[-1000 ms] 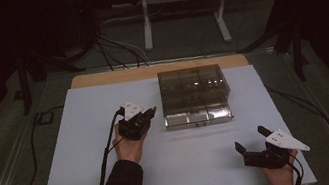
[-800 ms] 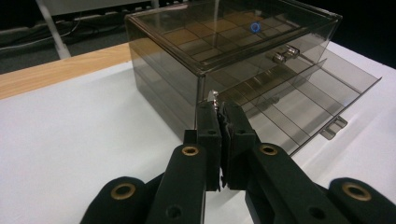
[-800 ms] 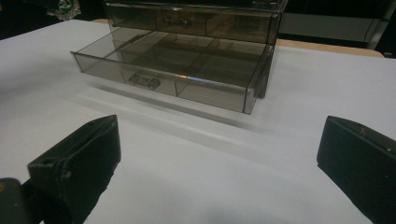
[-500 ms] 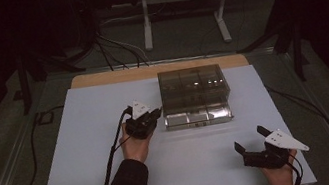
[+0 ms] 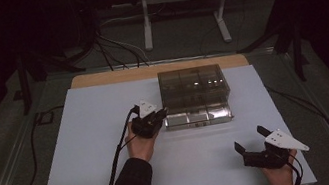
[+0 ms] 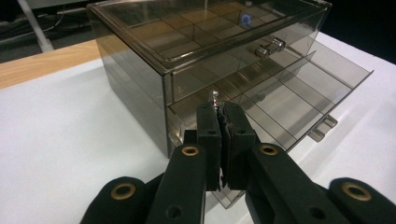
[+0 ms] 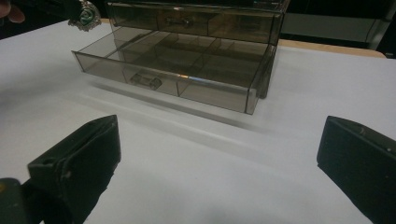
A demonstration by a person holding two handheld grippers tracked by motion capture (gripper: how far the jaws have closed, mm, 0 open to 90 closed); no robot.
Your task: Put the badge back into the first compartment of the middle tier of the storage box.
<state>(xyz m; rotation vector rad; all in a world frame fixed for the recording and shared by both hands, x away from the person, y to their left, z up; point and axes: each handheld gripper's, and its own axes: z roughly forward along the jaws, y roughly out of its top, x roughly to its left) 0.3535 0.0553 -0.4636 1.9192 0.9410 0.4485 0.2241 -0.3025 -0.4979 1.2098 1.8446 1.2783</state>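
With the smoky drawer box (image 5: 194, 90) at twelve o'clock and its lower drawer (image 6: 285, 109) pulled out, the left gripper (image 6: 219, 112) is seen clamped on what may be a small metal trinket (image 6: 214, 96), best lowered gently into a compartment, while the right gripper (image 5: 253, 143) is held apart at five o'clock.

smoky clear drawer box (image 5: 194, 86) | lower drawer (image 5: 198, 116) open | table centre
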